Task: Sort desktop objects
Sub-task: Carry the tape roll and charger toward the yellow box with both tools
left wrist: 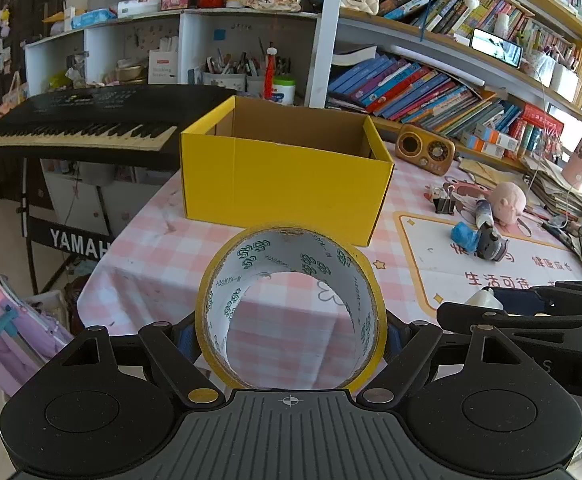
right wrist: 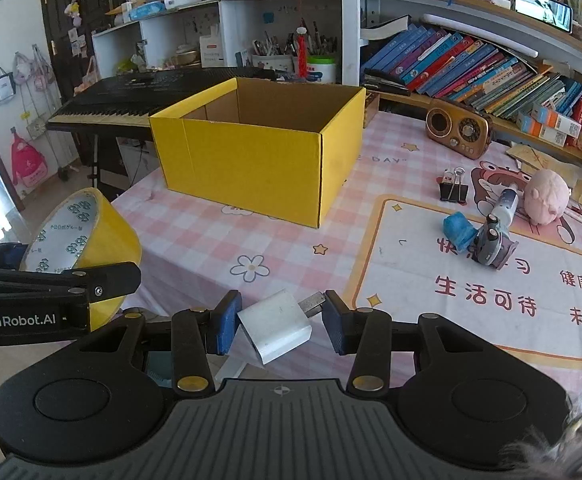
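1. Landmark: open yellow cardboard box (right wrist: pixel 259 152) on the pink checked tablecloth (right wrist: pixel 219 240); as far as its inside showed, looked empty.
2. Left gripper (left wrist: pixel 291 332) clamped wide on a roll of yellow adhesive tape (left wrist: pixel 289 308), held off the cloth, short of the box's near wall.
3. Right gripper (right wrist: pixel 279 320) closed narrow on a small white plug-in charger (right wrist: pixel 277 326), likewise short of the box, beside the tape.
4. Judged early: nothing seen dropped in yet, two items carried.
5. Left to sort, right of the box: black binder clip (right wrist: pixel 453 188), blue lump (right wrist: pixel 457 232), grey toy (right wrist: pixel 493 246), pink plush (right wrist: pixel 549 196).
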Tool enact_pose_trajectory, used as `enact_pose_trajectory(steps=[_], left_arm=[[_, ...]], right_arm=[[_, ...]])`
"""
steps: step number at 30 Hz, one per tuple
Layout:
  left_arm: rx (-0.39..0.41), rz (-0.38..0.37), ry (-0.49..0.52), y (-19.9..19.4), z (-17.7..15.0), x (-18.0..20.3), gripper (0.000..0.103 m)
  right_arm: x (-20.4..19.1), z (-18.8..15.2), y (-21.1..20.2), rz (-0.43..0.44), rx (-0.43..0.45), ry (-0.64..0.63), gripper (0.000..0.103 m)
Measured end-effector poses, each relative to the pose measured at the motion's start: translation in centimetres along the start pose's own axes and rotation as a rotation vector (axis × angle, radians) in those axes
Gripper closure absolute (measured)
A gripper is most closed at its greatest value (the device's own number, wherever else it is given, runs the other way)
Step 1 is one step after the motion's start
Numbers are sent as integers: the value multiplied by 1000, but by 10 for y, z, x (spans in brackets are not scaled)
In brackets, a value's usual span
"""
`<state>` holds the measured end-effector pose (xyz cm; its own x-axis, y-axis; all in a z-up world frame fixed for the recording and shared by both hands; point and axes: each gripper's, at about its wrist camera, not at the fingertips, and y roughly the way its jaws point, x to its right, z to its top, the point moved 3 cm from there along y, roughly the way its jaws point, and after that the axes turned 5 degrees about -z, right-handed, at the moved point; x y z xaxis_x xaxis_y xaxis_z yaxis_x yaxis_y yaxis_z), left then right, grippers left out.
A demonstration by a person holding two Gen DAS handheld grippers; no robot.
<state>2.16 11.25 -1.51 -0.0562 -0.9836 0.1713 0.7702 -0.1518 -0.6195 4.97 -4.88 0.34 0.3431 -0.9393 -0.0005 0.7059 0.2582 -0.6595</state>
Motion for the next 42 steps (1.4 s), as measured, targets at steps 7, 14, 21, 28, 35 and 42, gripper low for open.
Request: enact_pose_trajectory(steps=[7,14,21,28,35,42], left_arm=[[-7,-1,-3,0,0,2,20],[-11,5,8,3,0,3,20],[-17,14,3,9,3,3,20],[-20,20,4,16,8,6,20],[-24,31,7,26,16,9,20],[-8,47,6,34,28,10,20]], right_arm=[[0,-1,1,4,-7,-3,61],[-1,-1,2,11,-6,-4,61],[2,2,11,24,-10,-11,61],[8,8,16,27,-14,-7,61],[14,15,23,38,-17,-8,61],[24,31,36,64,-10,-2,61]])
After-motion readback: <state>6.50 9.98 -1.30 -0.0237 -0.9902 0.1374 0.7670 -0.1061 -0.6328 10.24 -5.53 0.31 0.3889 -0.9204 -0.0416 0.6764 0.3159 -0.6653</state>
